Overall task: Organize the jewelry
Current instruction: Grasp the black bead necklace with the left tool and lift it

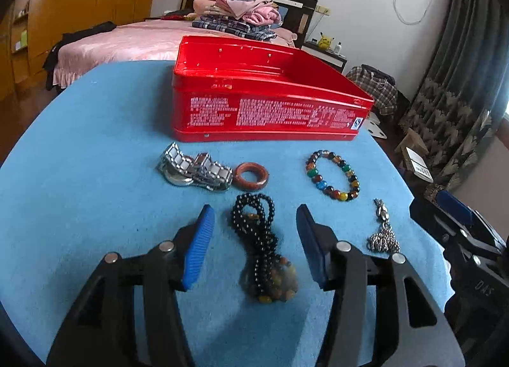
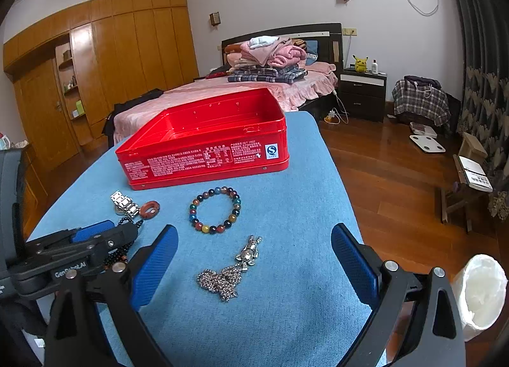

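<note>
An open red tin box (image 1: 270,112) (image 2: 203,157) stands at the far side of the blue-covered table (image 1: 95,144). In front of it lie a silver watch (image 1: 194,169), a brown ring (image 1: 264,177), a multicoloured bead bracelet (image 1: 318,184) (image 2: 203,227) and a silver chain with a pendant (image 1: 383,236) (image 2: 222,281). A black bead necklace (image 1: 264,239) lies between the fingers of my left gripper (image 1: 254,211), whose pads stand apart from it. My right gripper (image 2: 254,228) is open just above the silver chain, touching nothing.
The table's right edge drops to a wooden floor (image 2: 381,176). A white lined bin (image 2: 480,290) stands low at the right. A bed with folded clothes (image 2: 270,61) lies behind the table, and a wardrobe (image 2: 127,55) lines the left wall.
</note>
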`<state>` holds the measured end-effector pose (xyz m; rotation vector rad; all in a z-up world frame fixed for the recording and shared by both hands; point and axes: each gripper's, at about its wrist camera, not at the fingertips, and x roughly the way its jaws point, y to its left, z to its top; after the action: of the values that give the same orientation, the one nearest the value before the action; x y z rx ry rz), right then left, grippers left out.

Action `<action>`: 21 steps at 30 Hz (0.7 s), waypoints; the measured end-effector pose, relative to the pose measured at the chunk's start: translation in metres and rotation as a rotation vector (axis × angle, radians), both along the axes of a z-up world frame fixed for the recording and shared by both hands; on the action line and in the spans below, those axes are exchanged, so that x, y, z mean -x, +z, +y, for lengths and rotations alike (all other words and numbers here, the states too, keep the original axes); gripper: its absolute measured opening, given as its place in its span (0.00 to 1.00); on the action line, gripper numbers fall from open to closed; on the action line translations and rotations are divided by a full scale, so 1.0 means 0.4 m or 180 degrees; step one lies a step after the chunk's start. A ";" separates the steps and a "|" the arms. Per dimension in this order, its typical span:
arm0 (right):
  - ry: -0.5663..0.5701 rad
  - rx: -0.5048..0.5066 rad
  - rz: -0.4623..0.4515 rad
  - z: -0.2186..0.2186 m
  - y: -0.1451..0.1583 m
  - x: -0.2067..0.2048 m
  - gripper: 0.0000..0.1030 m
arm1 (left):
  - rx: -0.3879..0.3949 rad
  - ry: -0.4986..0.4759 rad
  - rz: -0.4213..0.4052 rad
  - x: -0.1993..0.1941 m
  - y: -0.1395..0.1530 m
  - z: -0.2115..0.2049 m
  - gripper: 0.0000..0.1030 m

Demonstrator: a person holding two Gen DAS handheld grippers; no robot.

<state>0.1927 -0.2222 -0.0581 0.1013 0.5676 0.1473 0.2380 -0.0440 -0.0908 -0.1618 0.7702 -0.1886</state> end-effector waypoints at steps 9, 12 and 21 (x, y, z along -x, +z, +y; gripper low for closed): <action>0.0012 0.0001 0.0020 0.003 -0.004 -0.003 0.92 | -0.0061 -0.0059 0.0057 -0.001 -0.014 -0.012 0.28; 0.0012 0.0001 0.0020 0.003 -0.004 -0.003 0.92 | -0.0093 -0.0064 0.0075 -0.002 -0.017 -0.018 0.24; 0.0055 0.0048 0.0168 0.013 -0.020 -0.014 0.75 | -0.0153 -0.0043 0.0079 0.001 -0.019 -0.030 0.26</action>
<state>0.1983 -0.2171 -0.0660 0.0858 0.6224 0.1573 0.2376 -0.0561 -0.0985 -0.1135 0.8001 -0.1811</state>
